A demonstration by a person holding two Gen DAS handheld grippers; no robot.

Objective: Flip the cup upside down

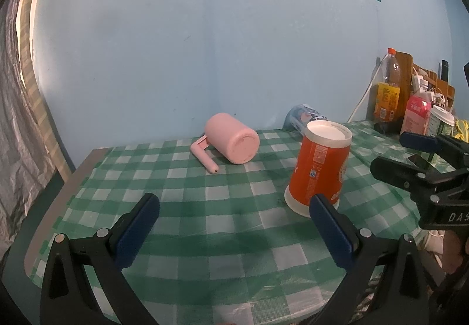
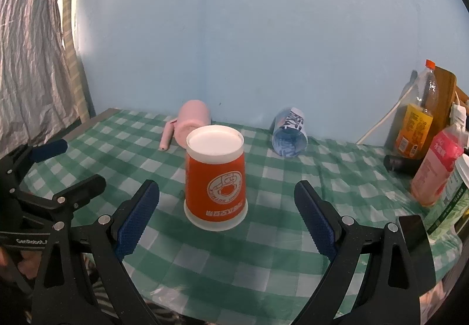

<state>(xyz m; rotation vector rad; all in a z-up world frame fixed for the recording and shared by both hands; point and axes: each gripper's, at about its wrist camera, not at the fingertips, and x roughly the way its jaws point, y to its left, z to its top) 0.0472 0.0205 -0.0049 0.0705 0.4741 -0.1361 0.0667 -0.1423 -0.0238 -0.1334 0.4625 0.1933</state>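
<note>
An orange paper cup point(image 2: 215, 184) stands mouth down on the green checked tablecloth point(image 2: 263, 251), its white base up; it also shows in the left wrist view point(image 1: 319, 166). My right gripper point(image 2: 227, 202) is open and empty, its fingers a little in front of the cup on either side. My left gripper point(image 1: 234, 213) is open and empty, left of the cup, its right finger point(image 1: 331, 231) in front of the cup's rim. A pink mug point(image 1: 231, 141) lies on its side behind. A blue patterned cup point(image 2: 290, 131) lies on its side near the wall.
Bottles and cartons point(image 2: 419, 125) stand crowded at the right end of the table, with a white cable point(image 1: 366, 93) running up the blue wall. A curtain point(image 2: 32, 61) hangs at the left. The table's left edge point(image 1: 67, 181) is bare grey.
</note>
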